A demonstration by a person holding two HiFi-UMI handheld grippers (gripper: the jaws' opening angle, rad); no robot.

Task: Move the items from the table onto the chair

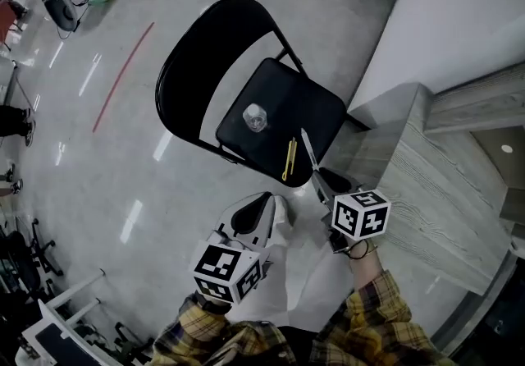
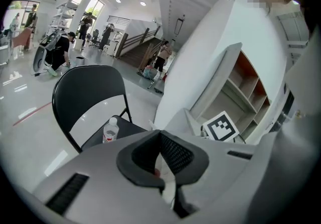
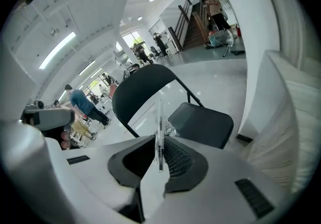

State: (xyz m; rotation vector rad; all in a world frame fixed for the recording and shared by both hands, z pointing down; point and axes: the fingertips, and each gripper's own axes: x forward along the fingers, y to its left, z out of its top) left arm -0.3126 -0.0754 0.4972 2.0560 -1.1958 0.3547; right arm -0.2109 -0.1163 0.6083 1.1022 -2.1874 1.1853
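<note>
A black folding chair [image 1: 305,103] stands on the floor ahead. A clear plastic bottle [image 1: 255,117] stands on its seat and a yellow pen [image 1: 289,157] lies near the seat's front edge. My right gripper [image 1: 321,180] hovers at that front edge, shut on a clear pen [image 1: 308,148] that sticks up out of the jaws [image 3: 160,135]. My left gripper [image 1: 262,202] is lower left of the seat, off the chair. Its jaws are shut, with a thin white thing [image 2: 168,188], seemingly cloth or paper, pinched between them. The left gripper view also has the bottle [image 2: 110,131].
A wood-grain table [image 1: 435,184] runs along the right, beside a white wall [image 1: 459,11]. Glossy floor with a red line [image 1: 123,77] lies left of the chair. People and equipment stand far off at the back left [image 2: 60,49].
</note>
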